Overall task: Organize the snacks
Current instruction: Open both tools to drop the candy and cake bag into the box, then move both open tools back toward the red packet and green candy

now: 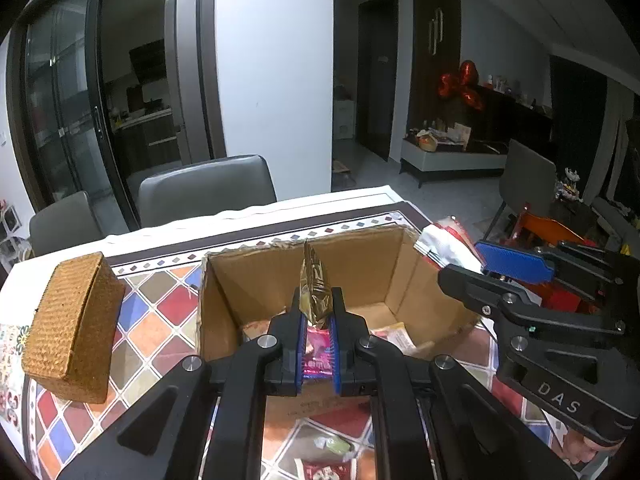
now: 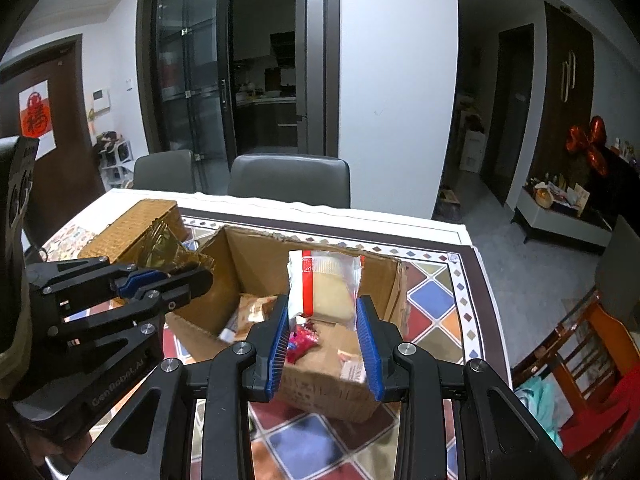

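An open cardboard box (image 1: 224, 312) (image 2: 260, 260) stands on the patterned table with several snack packets inside, one of them pink (image 1: 318, 354) (image 2: 300, 340). My left gripper (image 1: 317, 308) is shut on a gold foil snack packet (image 1: 314, 288) and holds it upright above the box's near side; the packet (image 2: 168, 248) and gripper (image 2: 192, 276) show at the left of the right wrist view. My right gripper (image 2: 322, 320) is shut on a clear packet with a white and red edge and a pale cake inside (image 2: 324, 288), over the box; it shows at the right of the left wrist view (image 1: 464, 268).
A woven wicker box (image 1: 72, 328) (image 2: 136, 224) sits on the table left of the cardboard box. More snack packets (image 1: 332, 448) lie on the table in front of it. Grey chairs (image 1: 208, 192) (image 2: 288, 180) stand behind the table. An orange and red chair (image 2: 588, 352) is at the right.
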The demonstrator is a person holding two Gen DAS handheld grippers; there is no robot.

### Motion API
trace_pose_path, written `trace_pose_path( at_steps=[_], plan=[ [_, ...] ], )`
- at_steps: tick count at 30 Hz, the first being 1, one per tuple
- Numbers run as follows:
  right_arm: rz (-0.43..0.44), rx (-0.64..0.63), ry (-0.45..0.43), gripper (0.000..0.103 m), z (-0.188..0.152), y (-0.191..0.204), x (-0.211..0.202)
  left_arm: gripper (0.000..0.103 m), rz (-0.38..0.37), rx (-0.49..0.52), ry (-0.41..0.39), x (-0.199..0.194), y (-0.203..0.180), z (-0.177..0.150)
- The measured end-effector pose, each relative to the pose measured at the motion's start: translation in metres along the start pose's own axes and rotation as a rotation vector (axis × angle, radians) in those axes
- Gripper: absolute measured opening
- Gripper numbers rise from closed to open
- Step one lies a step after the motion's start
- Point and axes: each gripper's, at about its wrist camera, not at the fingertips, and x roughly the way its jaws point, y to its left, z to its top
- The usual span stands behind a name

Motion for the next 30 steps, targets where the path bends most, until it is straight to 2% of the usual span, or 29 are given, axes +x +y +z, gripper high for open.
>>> trace_pose_path(
  at_steps=[13, 15, 17, 19, 20, 21, 23, 24, 26, 30],
  plan=[
    [0.000, -0.001, 0.033, 0.034, 0.006, 0.001, 0.033, 0.012, 0.000, -0.004, 0.031, 0.028, 0.009, 0.001],
    [0.002, 0.001, 0.039, 0.034, 0.007, 0.002, 0.037, 0.018, 0.002, -0.009, 0.035, 0.030, 0.010, 0.001],
    [0.000, 0.000, 0.047, 0.035, 0.007, 0.001, 0.040, 0.037, 0.012, -0.015, 0.033, 0.030, 0.012, 0.000],
    [-0.006, -0.003, 0.049, 0.035, 0.007, 0.001, 0.042, 0.046, 0.021, -0.016, 0.025, 0.029, 0.013, -0.001],
    [-0.010, -0.006, 0.052, 0.039, 0.007, 0.001, 0.042, 0.051, 0.029, -0.015, 0.024, 0.028, 0.013, -0.001],
    [-0.015, -0.008, 0.049, 0.041, 0.007, 0.002, 0.042, 0.052, 0.037, -0.012, 0.023, 0.027, 0.013, -0.001],
    [-0.032, -0.013, 0.041, 0.056, 0.008, 0.003, 0.041, 0.056, 0.052, -0.013, 0.021, 0.026, 0.016, -0.001],
    [-0.047, -0.014, 0.035, 0.059, 0.008, 0.003, 0.039, 0.058, 0.056, -0.018, 0.019, 0.025, 0.018, -0.001],
    [-0.065, -0.005, 0.027, 0.071, 0.009, 0.001, 0.037, 0.068, 0.067, -0.028, 0.015, 0.024, 0.021, -0.001],
    [-0.082, 0.006, 0.017, 0.076, 0.009, -0.003, 0.032, 0.080, 0.117, -0.024, -0.004, 0.016, 0.024, -0.001]
  ],
)
